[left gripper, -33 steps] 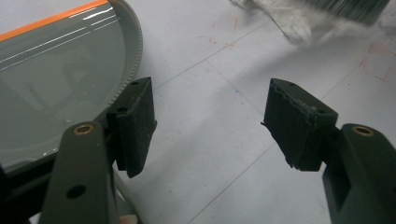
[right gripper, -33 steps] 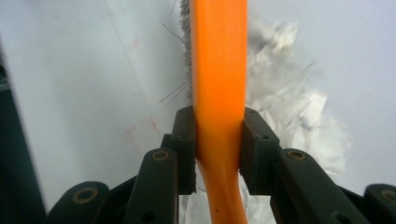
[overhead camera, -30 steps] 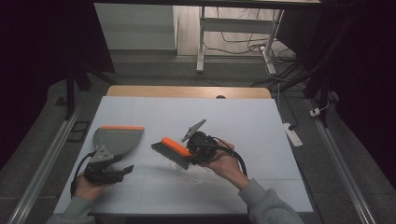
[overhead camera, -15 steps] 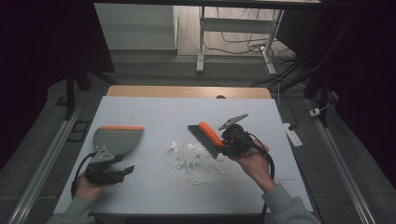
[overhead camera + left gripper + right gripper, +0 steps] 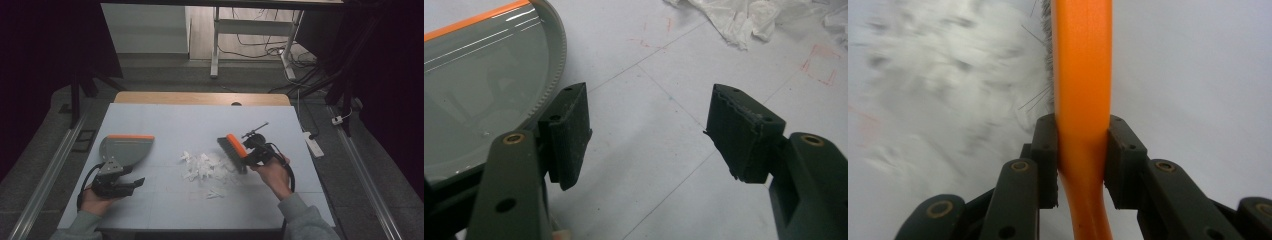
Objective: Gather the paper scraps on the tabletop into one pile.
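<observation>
An orange-backed hand brush [image 5: 235, 149] with dark bristles is clamped by its handle in my right gripper [image 5: 255, 152], bristles down at the right side of a heap of white paper scraps [image 5: 205, 167]. In the right gripper view the orange handle [image 5: 1083, 95] sits tight between the pads [image 5: 1045, 160], the scraps a blur to its left. A grey dustpan [image 5: 125, 149] with an orange lip lies at the left of the table. My left gripper [image 5: 125, 185] rests just in front of it, open and holding nothing. The dustpan [image 5: 479, 85] curves past the left jaw in the left gripper view.
The light grey tabletop [image 5: 165, 125] has a wooden strip along its far edge. Red pen marks [image 5: 824, 65] show on the surface near the scraps [image 5: 744, 17]. Beyond the table are a power strip [image 5: 312, 142], cables and desk legs on the floor.
My right gripper has carried the brush from the table's middle to the right, uncovering the scraps, then brought it down at the heap's right side. The left gripper has stayed put.
</observation>
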Demonstrator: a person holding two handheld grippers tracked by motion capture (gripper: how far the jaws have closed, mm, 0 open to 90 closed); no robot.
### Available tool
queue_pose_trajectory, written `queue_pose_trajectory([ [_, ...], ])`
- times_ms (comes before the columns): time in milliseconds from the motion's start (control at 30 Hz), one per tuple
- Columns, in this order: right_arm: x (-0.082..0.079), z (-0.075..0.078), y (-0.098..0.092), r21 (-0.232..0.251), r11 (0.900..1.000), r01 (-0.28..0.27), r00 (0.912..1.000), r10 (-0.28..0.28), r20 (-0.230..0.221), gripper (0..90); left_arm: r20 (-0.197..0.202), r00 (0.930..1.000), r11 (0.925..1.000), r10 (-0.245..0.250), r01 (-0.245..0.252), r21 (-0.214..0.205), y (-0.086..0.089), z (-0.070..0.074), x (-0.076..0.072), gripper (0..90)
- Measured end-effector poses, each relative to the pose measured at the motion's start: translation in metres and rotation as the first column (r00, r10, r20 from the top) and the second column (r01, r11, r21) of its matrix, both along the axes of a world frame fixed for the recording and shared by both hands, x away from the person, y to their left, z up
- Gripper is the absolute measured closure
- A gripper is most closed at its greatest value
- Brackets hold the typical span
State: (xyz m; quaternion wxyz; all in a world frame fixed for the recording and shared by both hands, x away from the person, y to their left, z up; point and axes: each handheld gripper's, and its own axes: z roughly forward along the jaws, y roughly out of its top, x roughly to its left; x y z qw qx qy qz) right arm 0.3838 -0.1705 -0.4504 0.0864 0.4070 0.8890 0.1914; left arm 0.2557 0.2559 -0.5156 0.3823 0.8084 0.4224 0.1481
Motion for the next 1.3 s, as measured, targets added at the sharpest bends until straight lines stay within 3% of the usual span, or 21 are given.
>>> queue_pose_trajectory([
  [67, 0.002, -0.001, 0.018, -0.018, 0.9993, -0.032, 0.9992, 0.032, 0.024, 69.7, -0.001, 1.0000, 1.0000, -0.001, 0.001, 0.003, 0.000, 0.000, 0.000, 34.5],
  [300, 0.006, 0.001, 0.052, 0.042, 0.9936, -0.105, 0.9924, 0.102, 0.070, 69.7, -0.003, 1.0000, 1.0000, 0.004, -0.004, -0.001, 0.001, -0.001, 0.000, 34.5],
  [500, -0.007, 0.025, 0.046, 0.042, 0.9903, -0.133, 0.9789, 0.124, 0.162, 69.7, -0.008, 1.0000, 1.0000, 0.000, 0.000, 0.004, 0.000, -0.001, 0.000, 34.5],
  [700, -0.016, 0.042, 0.037, 0.012, 0.9905, -0.137, 0.9748, 0.133, 0.179, 69.7, -0.006, 1.0000, 1.0000, 0.003, -0.003, 0.002, 0.001, -0.001, 0.000, 34.5],
  [833, -0.019, 0.038, 0.019, -0.010, 0.9972, -0.074, 0.9866, 0.075, 0.145, 69.7, -0.004, 1.0000, 1.0000, 0.006, -0.006, -0.002, 0.002, -0.001, -0.001, 34.5],
  [933, -0.028, 0.028, -0.002, -0.031, 0.9993, -0.019, 0.9954, 0.022, 0.094, 69.7, -0.005, 1.0000, 1.0000, 0.003, -0.003, -0.007, 0.002, -0.001, 0.000, 34.5],
  [1067, -0.045, 0.014, -0.025, -0.069, 0.9975, 0.018, 0.9990, -0.015, 0.041, 69.7, -0.004, 1.0000, 1.0000, -0.004, 0.004, -0.004, 0.001, -0.001, 0.001, 34.5],
  [1133, -0.051, 0.009, -0.029, -0.069, 0.9973, 0.025, 0.9995, -0.023, 0.022, 69.7, -0.002, 1.0000, 1.0000, -0.007, 0.007, -0.004, 0.000, 0.000, 0.001, 34.5],
  [1200, -0.054, 0.005, -0.027, -0.034, 0.9993, 0.016, 0.9999, -0.017, -0.004, 69.7, 0.000, 1.0000, 1.0000, -0.007, 0.007, -0.004, -0.001, 0.000, 0.000, 34.5],
  [1300, -0.056, 0.001, -0.014, -0.006, 0.9999, -0.016, 0.9999, 0.016, -0.002, 69.7, -0.002, 1.0000, 1.0000, -0.006, 0.006, 0.000, -0.002, 0.000, 0.000, 34.5],
])
